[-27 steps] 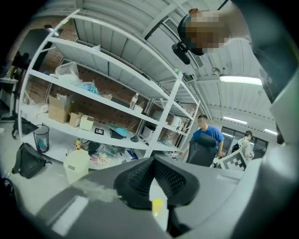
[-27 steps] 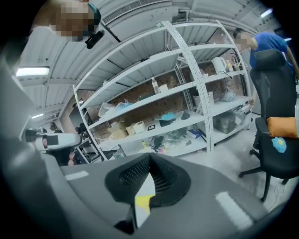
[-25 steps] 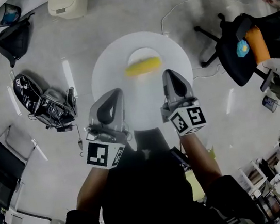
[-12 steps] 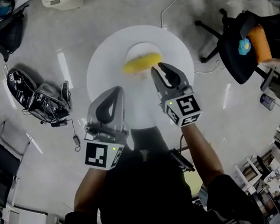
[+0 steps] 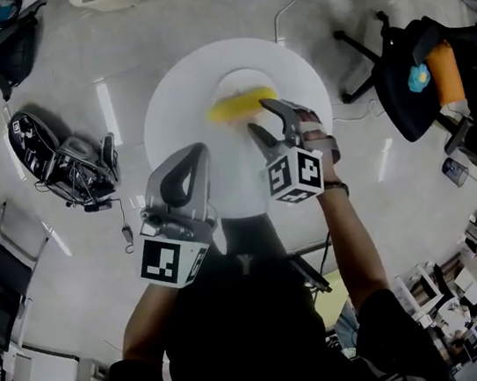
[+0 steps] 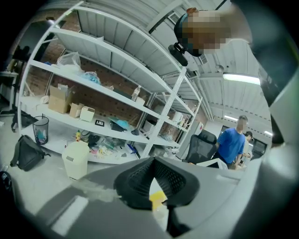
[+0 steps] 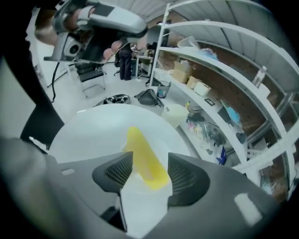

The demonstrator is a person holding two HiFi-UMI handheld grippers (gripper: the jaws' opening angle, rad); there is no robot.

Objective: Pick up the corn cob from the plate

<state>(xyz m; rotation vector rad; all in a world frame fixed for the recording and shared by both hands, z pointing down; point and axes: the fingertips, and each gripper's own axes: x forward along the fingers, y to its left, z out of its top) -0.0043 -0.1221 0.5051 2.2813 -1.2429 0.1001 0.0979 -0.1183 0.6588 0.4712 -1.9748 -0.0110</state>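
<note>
A black office chair [image 5: 405,89] stands on the glossy grey floor [image 5: 194,14]; white shelving [image 6: 117,60] holds boxes [image 6: 58,100].

The head view looks steeply down from high above the round white table [image 5: 173,106], with the left gripper [image 5: 196,152] and right gripper [image 5: 260,117] at mid-frame. The right gripper view rides close, tilted down onto the same table and the yellow corn cob [image 7: 145,158] at centre. The left gripper view faces nearly level toward white metal shelves [image 6: 117,58] filling its upper half.
</note>
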